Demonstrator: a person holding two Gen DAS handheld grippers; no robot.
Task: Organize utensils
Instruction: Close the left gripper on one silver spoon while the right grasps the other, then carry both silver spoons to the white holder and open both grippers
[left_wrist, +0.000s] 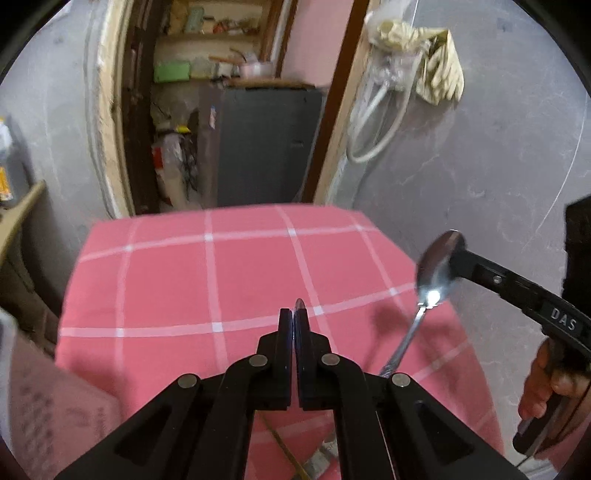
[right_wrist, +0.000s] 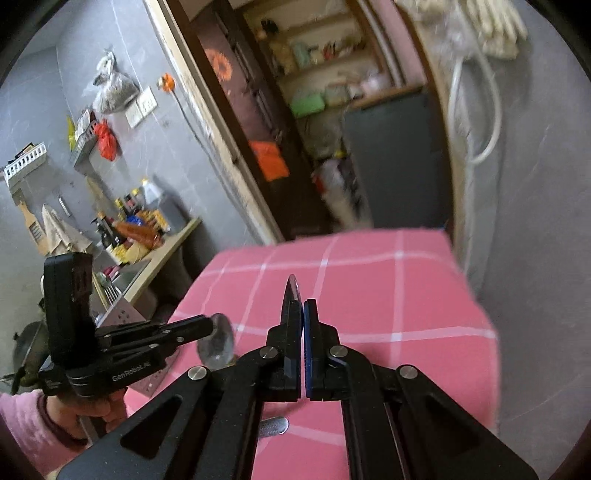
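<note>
Each gripper holds a steel spoon above the table with the pink checked cloth (left_wrist: 166, 288). My left gripper (left_wrist: 294, 314) is shut on one spoon (left_wrist: 299, 305), of which only a thin edge shows between the pads. The right wrist view shows that spoon's bowl (right_wrist: 218, 343), blurred, at the left gripper (right_wrist: 208, 326). My right gripper (right_wrist: 303, 306) is shut on the other spoon (right_wrist: 292, 291), seen edge-on, with its handle end (right_wrist: 273, 426) poking out below. In the left wrist view that spoon (left_wrist: 437, 269) hangs bowl up from the right gripper (left_wrist: 456, 254), its handle slanting down and left.
A perforated metal utensil holder (right_wrist: 122, 315) with forks stands left of the table, by a counter (right_wrist: 166, 243) crowded with bottles. Behind the table is an open doorway to a storeroom (left_wrist: 207, 129). A grey wall with a hose (left_wrist: 373, 122) is at right. A hand (left_wrist: 543, 384) grips the right handle.
</note>
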